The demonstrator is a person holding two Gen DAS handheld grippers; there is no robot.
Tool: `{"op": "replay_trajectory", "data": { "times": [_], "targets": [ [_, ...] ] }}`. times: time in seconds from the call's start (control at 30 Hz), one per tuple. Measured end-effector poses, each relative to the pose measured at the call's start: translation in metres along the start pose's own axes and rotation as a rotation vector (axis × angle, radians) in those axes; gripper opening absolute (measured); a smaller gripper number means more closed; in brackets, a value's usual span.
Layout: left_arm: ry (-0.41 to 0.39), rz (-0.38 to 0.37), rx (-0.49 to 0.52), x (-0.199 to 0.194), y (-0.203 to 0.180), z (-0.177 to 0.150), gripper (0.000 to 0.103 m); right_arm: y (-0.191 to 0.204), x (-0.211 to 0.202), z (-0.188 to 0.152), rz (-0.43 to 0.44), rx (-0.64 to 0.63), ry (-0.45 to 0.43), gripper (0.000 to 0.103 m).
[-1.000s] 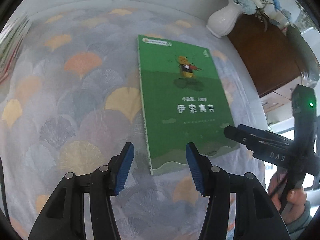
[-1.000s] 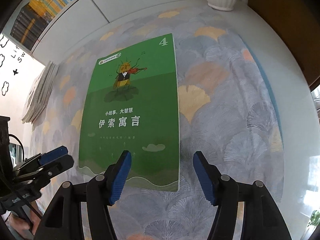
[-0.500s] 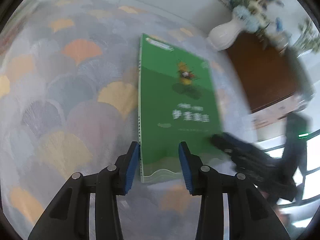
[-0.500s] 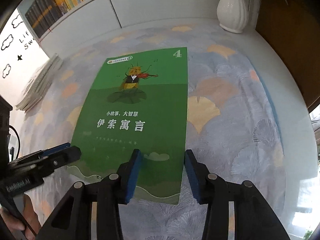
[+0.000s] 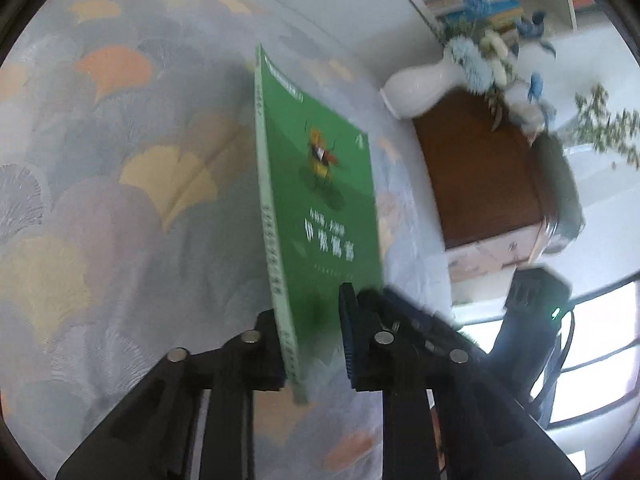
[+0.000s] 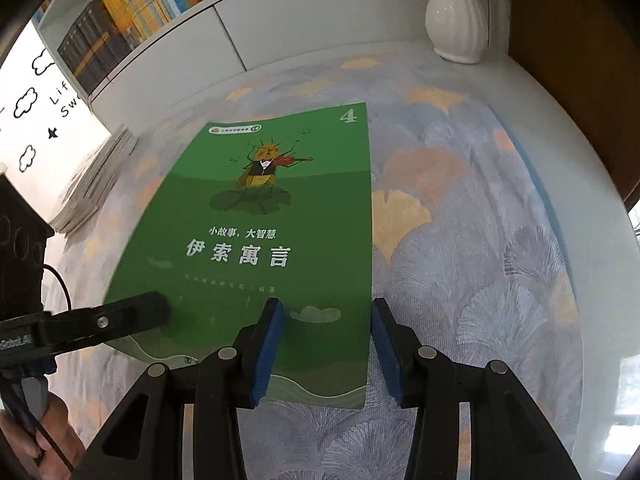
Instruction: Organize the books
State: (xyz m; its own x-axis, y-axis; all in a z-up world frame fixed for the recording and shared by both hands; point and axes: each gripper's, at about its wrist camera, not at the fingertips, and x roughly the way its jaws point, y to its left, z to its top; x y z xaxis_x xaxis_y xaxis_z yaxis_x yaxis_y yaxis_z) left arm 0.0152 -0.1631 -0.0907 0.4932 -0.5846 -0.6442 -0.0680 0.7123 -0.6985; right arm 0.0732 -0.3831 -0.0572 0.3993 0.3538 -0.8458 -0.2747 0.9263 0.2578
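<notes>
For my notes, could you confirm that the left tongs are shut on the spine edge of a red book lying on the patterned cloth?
Not quite: the book is green, not red, as the right wrist view shows. The rest holds: the left tongs are shut on its spine edge, over the patterned cloth.

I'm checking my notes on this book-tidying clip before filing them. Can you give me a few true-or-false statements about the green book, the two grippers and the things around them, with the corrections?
1. The left gripper is shut on the spine edge of the green paperback book. True.
2. The right gripper is clamped on the book. False: its blue pads straddle the book's near right corner without pressing on it.
3. The book's cover shows an insect playing a violin and a numeral 4. True.
4. The white ribbed ceramic vase lies tipped over on the book. False: it stands upright at the far edge, apart from the book.
5. The pastel fan-patterned tablecloth is plain white. False: it bears orange, yellow and grey fans.
</notes>
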Motion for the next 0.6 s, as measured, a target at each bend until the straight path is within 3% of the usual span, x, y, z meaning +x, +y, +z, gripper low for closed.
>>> {"op": "replay_trajectory", "data": {
  "times": [0.07, 0.17, 0.27, 0.33, 0.4, 0.5, 0.53, 0.57, 0.6],
  "targets": [
    [-0.004, -0.08, -0.071, -0.006, 0.003, 0.01, 0.013, -0.01, -0.001, 0.003, 0.064, 0.058, 0.032, 0.052],
    [0.03, -0.196, -0.153, -0.006, 0.007, 0.022, 0.013, -0.034, -0.009, 0.001, 0.186, 0.202, 0.079, 0.054],
    [0.047, -0.256, -0.215, -0.005, 0.008, 0.025, 0.013, -0.059, -0.017, -0.005, 0.3, 0.343, 0.068, 0.055],
    [0.055, -0.301, -0.264, -0.004, 0.012, 0.026, 0.013, -0.075, -0.006, -0.009, 0.429, 0.463, 0.097, 0.056],
    [0.058, -0.316, -0.289, -0.002, 0.013, 0.025, 0.013, -0.085, 0.009, -0.014, 0.561, 0.58, 0.114, 0.056],
    [0.07, -0.311, -0.294, -0.002, 0.014, 0.024, 0.013, -0.087, 0.028, -0.012, 0.686, 0.672, 0.1, 0.055],
    [0.072, -0.292, -0.283, -0.001, 0.012, 0.023, 0.012, -0.085, 0.031, -0.009, 0.703, 0.678, 0.091, 0.05],
    [0.068, -0.264, -0.262, -0.003, 0.012, 0.024, 0.012, -0.083, 0.033, -0.002, 0.71, 0.683, 0.082, 0.039],
    [0.065, -0.199, -0.217, -0.003, 0.006, 0.025, 0.012, -0.08, 0.035, 0.003, 0.71, 0.68, 0.079, 0.038]
  ]
}}
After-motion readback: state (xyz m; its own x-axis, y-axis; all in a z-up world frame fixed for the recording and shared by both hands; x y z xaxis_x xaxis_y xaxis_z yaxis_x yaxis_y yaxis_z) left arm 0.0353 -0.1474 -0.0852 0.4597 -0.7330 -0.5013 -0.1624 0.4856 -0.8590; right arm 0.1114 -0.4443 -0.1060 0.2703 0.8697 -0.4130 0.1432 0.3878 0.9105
